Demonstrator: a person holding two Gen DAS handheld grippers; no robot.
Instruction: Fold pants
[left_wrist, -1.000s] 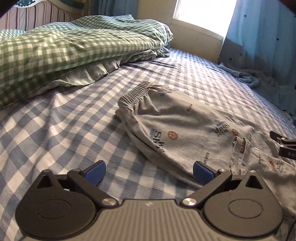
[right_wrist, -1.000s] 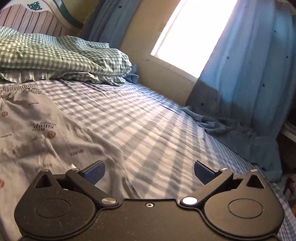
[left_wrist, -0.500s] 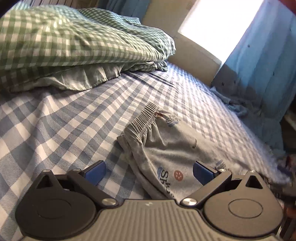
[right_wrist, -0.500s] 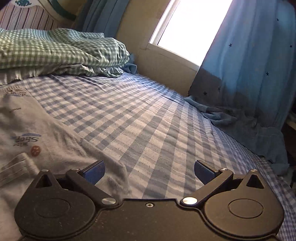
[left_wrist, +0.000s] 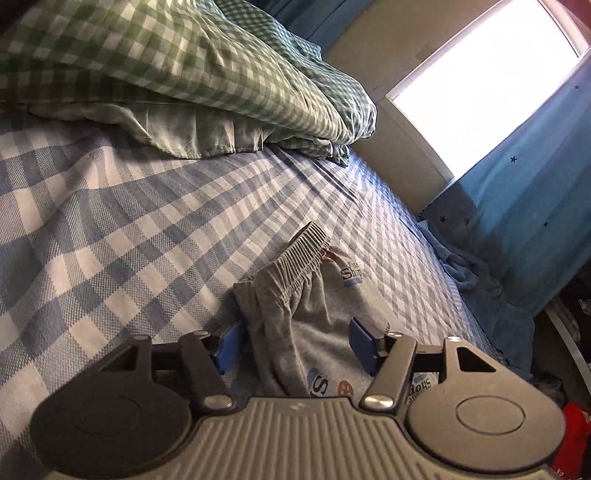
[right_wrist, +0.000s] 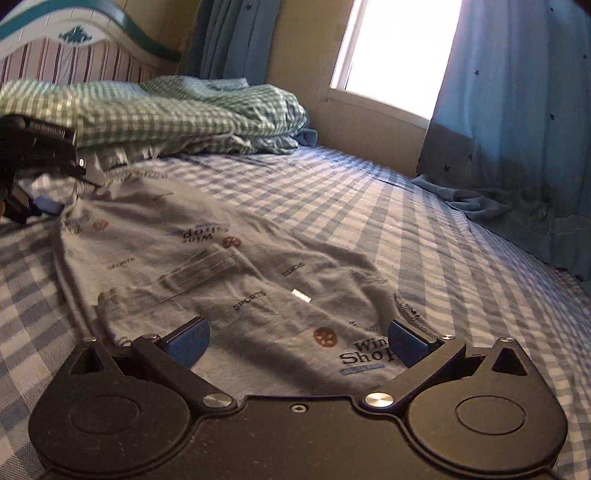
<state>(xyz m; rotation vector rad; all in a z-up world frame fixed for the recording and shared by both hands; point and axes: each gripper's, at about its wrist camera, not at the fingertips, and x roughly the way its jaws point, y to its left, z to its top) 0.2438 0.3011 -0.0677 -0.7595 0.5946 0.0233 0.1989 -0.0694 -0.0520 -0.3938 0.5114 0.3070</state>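
Note:
Grey printed pants lie spread flat on the blue checked bed sheet. In the left wrist view their ribbed waistband corner bunches up between the jaws of my left gripper. Those jaws are closing around the fold, but the blue pads still stand a little off the cloth. The left gripper also shows at the far left of the right wrist view, at the waistband end. My right gripper hovers wide open over the hem end of the pants, holding nothing.
A rumpled green checked duvet is piled along the head of the bed, under a striped headboard. On the far side are a bright window and a blue curtain whose hem pools beside the mattress.
My left gripper rolled and moved in on the waistband corner, and its jaws narrowed around it. My right gripper swung left, from bare sheet to over the hem end, still wide.

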